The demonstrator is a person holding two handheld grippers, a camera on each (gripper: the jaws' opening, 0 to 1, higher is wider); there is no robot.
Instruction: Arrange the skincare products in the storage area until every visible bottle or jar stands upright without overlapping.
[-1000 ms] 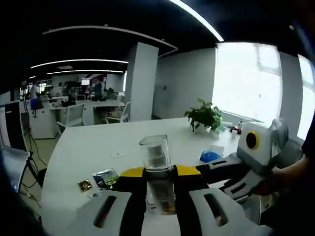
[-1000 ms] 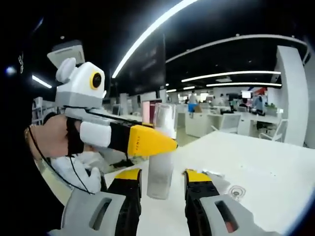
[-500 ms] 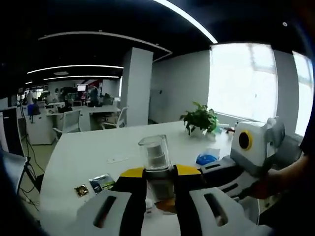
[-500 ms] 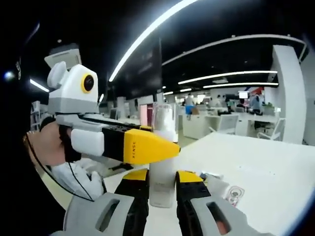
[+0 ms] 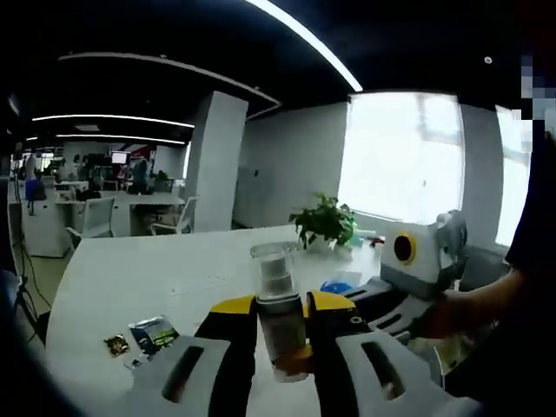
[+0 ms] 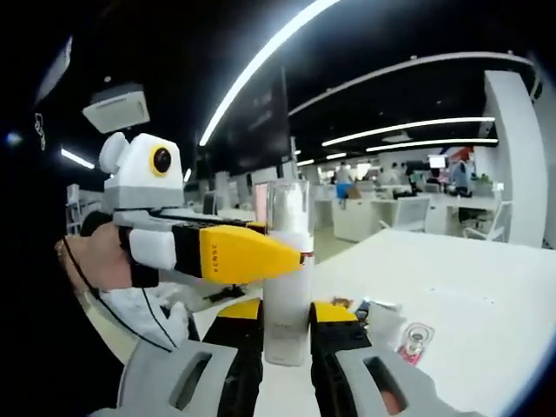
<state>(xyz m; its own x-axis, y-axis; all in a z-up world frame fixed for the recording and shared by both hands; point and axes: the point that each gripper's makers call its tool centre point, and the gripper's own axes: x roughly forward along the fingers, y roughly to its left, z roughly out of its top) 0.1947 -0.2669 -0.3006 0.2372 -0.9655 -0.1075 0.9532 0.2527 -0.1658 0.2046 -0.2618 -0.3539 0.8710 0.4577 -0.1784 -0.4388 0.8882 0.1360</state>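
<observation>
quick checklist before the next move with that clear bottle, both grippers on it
1. Left hand-held gripper shut on the clear bottle: ok.
2. Right hand-held gripper shut on the same bottle lower down: ok.
3. Bottle upright: ok.
4. Bottle base resting on the white table: cannot tell.
5. Small sachets lie apart from the bottle: ok.
6. Storage area located: cannot tell.

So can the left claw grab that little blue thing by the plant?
Probably not now. The left claw is already shut on the bottle, and the right claw sits close beside the blue thing.
</observation>
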